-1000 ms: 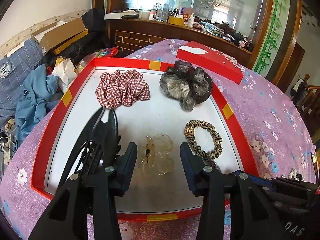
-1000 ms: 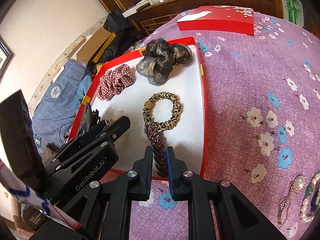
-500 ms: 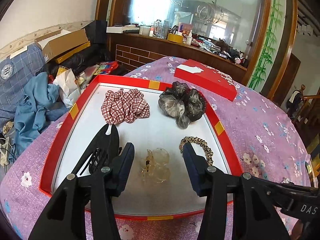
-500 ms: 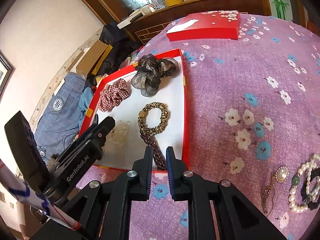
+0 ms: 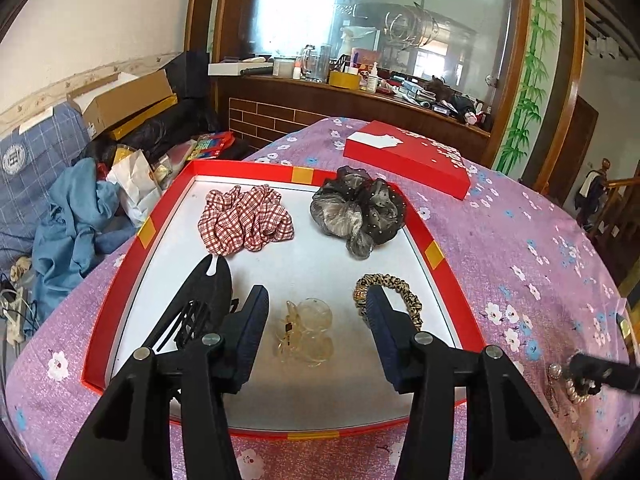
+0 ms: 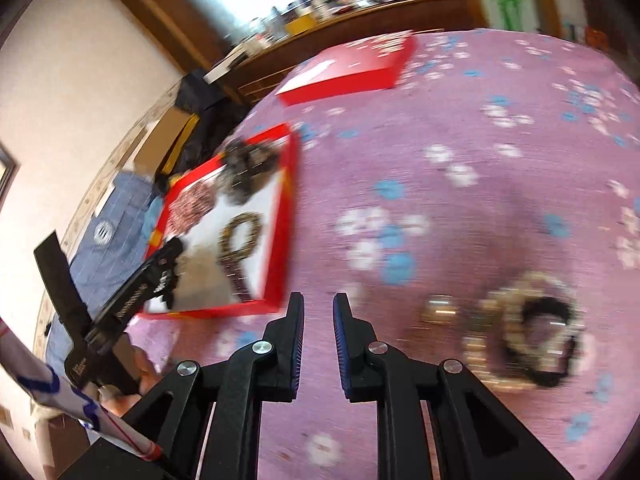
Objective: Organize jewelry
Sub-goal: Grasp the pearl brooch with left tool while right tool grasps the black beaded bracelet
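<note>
Left gripper (image 5: pixel 314 312) hangs over the red tray (image 5: pixel 440 256), jaws spread wide and empty, the clear hair claw (image 5: pixel 306 334) lying on the tray floor right between them. Right gripper (image 6: pixel 318 312) sits over the purple cloth (image 6: pixel 460 140), jaws slightly apart with nothing in them. A second ago it stood at the tray's near edge over the dark beaded band (image 6: pixel 240 280); now that lies to its left, pearls (image 6: pixel 520 340) to its right.

The right gripper (image 6: pixel 318 304) left the dark beaded bracelet (image 6: pixel 239 280) in the red tray (image 6: pixel 280 216).
</note>
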A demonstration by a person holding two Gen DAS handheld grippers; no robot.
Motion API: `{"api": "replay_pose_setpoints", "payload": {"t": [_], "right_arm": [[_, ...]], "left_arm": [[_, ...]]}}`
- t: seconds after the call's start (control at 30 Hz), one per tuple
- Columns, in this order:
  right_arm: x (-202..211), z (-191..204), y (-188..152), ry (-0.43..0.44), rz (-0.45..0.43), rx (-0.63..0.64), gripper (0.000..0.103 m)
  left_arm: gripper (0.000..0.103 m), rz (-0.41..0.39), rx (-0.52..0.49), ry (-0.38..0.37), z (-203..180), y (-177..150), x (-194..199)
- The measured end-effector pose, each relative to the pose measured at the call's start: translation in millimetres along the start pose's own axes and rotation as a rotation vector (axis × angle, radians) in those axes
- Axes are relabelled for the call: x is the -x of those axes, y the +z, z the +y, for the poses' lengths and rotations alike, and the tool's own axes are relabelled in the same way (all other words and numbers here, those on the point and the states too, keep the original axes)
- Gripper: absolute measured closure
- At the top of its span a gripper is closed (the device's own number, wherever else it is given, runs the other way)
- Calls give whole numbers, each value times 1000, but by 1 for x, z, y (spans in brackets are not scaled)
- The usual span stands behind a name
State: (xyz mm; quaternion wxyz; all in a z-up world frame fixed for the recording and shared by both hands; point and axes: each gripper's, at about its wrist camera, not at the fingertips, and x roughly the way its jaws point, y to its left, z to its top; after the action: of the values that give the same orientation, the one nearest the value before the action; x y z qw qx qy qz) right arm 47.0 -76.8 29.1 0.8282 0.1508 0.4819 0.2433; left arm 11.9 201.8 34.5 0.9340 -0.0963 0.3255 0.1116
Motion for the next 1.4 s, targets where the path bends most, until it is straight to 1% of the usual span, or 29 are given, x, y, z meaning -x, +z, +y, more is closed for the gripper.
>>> {"api": "replay_pose_setpoints", "payload": {"t": [0.1, 0.17, 0.27, 0.33, 0.43, 0.5, 0.57, 0.67, 0.7, 0.73, 0.87, 0.9, 0.93, 0.97, 1.03, 1.07, 1.17, 1.23, 1.27, 1.3, 1.37, 1.4], "right_arm": [[20, -34, -2, -35, -26, -54, 87], [30, -53, -3, -46, -33, -94, 87], [37, -73, -4, -54, -26, -121, 87], [38, -79, -3, -57, -15, -121, 87], [34, -78, -3, -53, 7, -106, 87], [28, -73, -4, -58, 25, -73, 87], [22, -69, -6, -80, 36, -44, 87], [12, -68, -8, -151, 35, 3, 87], [8, -68, -9, -165, 38, 19, 87], [4, -68, -9, -159, 50, 33, 85], [0, -56, -12, -215, 30, 140, 85], [-1, -52, -13, -239, 24, 165, 86], [-1, -51, -13, -258, 22, 171, 94], [2, -52, -13, -250, 19, 159, 95], [12, -60, -10, -180, -1, 111, 95], [20, -65, -7, -133, -17, 81, 95], [49, -85, -1, 40, -108, -23, 94], [63, -95, 1, 126, -155, -79, 94], [67, -101, 2, 161, -161, -107, 94], [66, -104, 2, 168, -156, -125, 94], [66, -108, 1, 120, -155, -146, 94], [65, -110, 1, 121, -147, -157, 94]], "left_arm": [[54, -4, -33, 4, -7, -2, 2], [54, 18, -58, -16, -14, -3, 5], [54, 81, -74, -103, -28, -6, 11], [54, 119, -111, -174, -48, -10, 17], [54, 145, -165, -238, -75, -14, 26], [53, 160, -193, -267, -91, -17, 29], [53, 172, -221, -276, -104, -23, 30], [53, 196, -250, -286, -118, -30, 29], [53, 203, -261, -288, -123, -32, 29], [53, 207, -270, -289, -126, -34, 29], [53, 226, -301, -291, -139, -40, 26], [53, 231, -305, -292, -139, -40, 27], [53, 241, -312, -296, -143, -42, 25], [53, 251, -318, -302, -146, -42, 24], [53, 268, -332, -319, -152, -43, 22], [53, 278, -341, -327, -155, -44, 22], [53, 307, -362, -347, -164, -44, 17], [53, 332, -372, -361, -171, -45, 12], [53, 351, -380, -372, -176, -45, 6], [53, 364, -389, -376, -181, -46, 2], [53, 382, -407, -374, -190, -48, -6], [53, 393, -422, -372, -196, -49, -11]]}}
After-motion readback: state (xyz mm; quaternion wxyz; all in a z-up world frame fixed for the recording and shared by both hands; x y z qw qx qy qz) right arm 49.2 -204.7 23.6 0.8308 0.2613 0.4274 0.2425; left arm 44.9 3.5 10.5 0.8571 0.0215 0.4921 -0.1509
